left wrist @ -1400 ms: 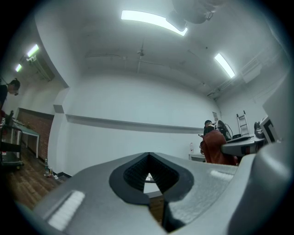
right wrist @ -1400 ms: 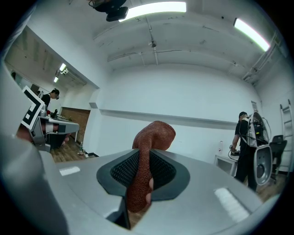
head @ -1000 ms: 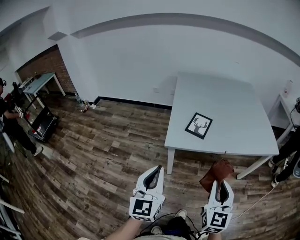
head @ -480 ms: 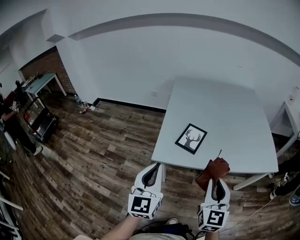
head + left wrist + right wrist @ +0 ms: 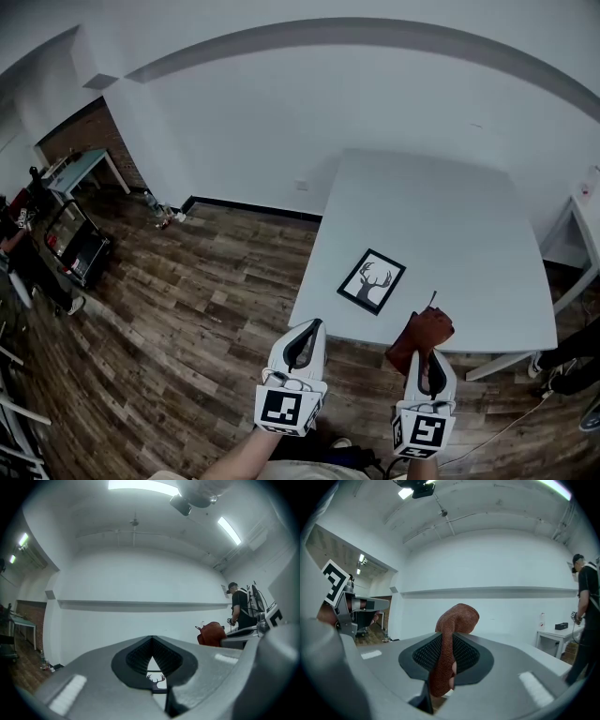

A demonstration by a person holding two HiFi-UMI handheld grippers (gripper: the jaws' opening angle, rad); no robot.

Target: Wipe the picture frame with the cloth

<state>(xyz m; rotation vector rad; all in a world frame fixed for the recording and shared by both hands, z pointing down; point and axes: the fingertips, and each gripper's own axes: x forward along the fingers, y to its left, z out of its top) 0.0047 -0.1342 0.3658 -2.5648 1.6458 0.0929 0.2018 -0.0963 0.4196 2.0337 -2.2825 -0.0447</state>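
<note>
While the right gripper [image 5: 430,358] pinches the brown cloth [image 5: 420,335] at the table [image 5: 450,216] edge, the left gripper [image 5: 307,330] seems closed, empty, short of the picture frame [image 5: 371,281].

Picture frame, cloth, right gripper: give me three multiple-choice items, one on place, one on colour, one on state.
1. Where is the picture frame? A on a chair; B flat on the table; C on a shelf.
2. The cloth is: A reddish-brown; B blue; C white.
3. The right gripper is: A open, empty; B shut on the cloth; C shut on the frame.
Answers: B, the head view shows it lying near the table's front edge; A, both views show that colour; B, its own view shows the cloth pinched between the jaws.
</note>
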